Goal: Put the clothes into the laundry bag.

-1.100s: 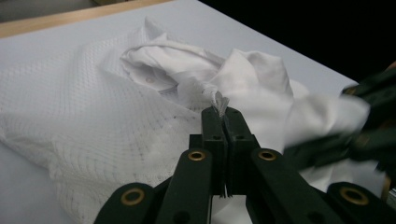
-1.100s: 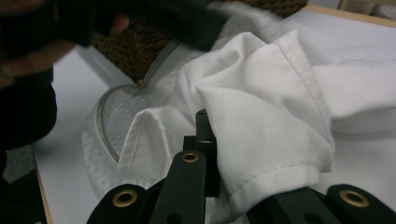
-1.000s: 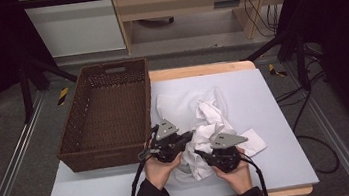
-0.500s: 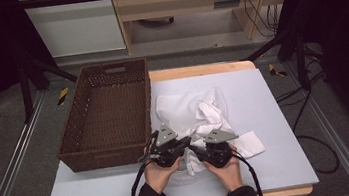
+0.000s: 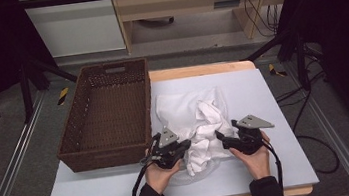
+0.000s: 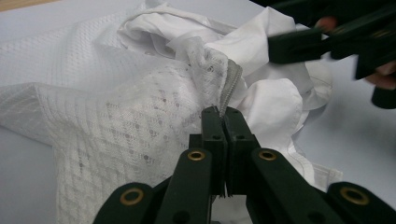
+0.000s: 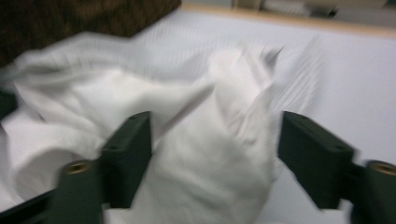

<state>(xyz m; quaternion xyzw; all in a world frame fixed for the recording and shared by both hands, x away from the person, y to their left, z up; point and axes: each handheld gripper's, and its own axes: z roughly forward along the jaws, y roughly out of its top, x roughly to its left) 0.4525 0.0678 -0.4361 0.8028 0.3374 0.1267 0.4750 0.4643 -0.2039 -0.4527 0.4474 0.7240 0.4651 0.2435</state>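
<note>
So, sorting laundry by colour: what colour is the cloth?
White cloth, partly with woven mesh pattern; clearest in the left gripper view.

We hold both grippers low over the counter's [image 5: 268, 96] near edge, forearms coming in from below. Our left gripper [image 5: 184, 147] points right, its fingers [image 6: 212, 135] pressed fully together on a fold of the white cloth [image 5: 203, 140]. Our right gripper [image 5: 220, 137] points left toward it, and its fingers [image 7: 130, 149] have just been opening and stand apart around the cloth without pressing it.
</note>
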